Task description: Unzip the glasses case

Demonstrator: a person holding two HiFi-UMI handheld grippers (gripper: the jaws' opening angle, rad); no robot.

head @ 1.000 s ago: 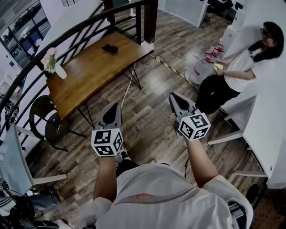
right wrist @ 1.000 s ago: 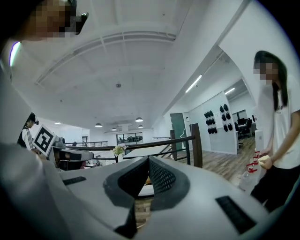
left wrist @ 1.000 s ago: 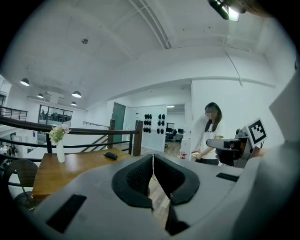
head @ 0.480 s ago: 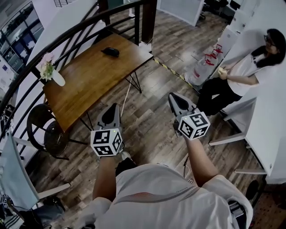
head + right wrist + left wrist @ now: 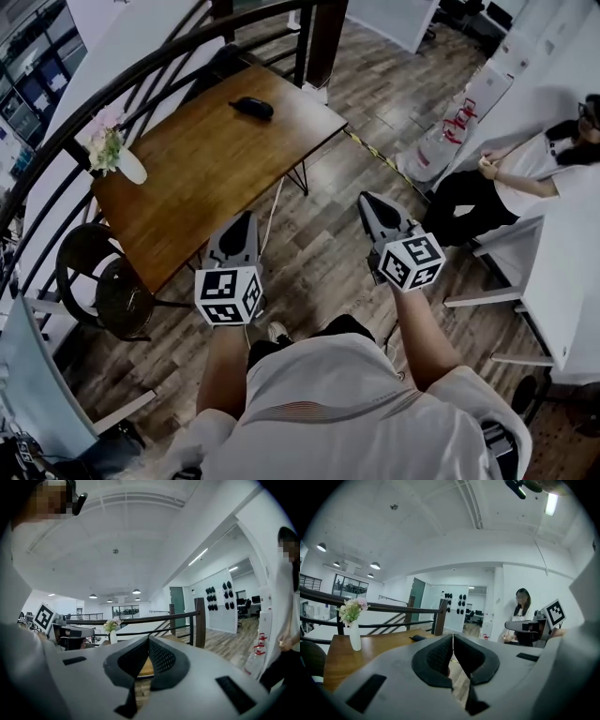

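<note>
Case (image 5: 251,108): lying on table (image 5: 187,178), well ahead of left tongs (image 5: 246,221) and right tongs (image 5: 368,202). Both tongs are pressing shut, pinching nothing. Unzipping apparently not begun; everything is pending.

A wooden table (image 5: 211,173) carries a dark glasses case (image 5: 251,108) near its far end and a flower vase (image 5: 128,167) (pale blooms) at its left edge

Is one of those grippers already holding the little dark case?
No, the dark case lies alone on the wooden table, while the left gripper and right gripper hang empty above the floor.
</note>
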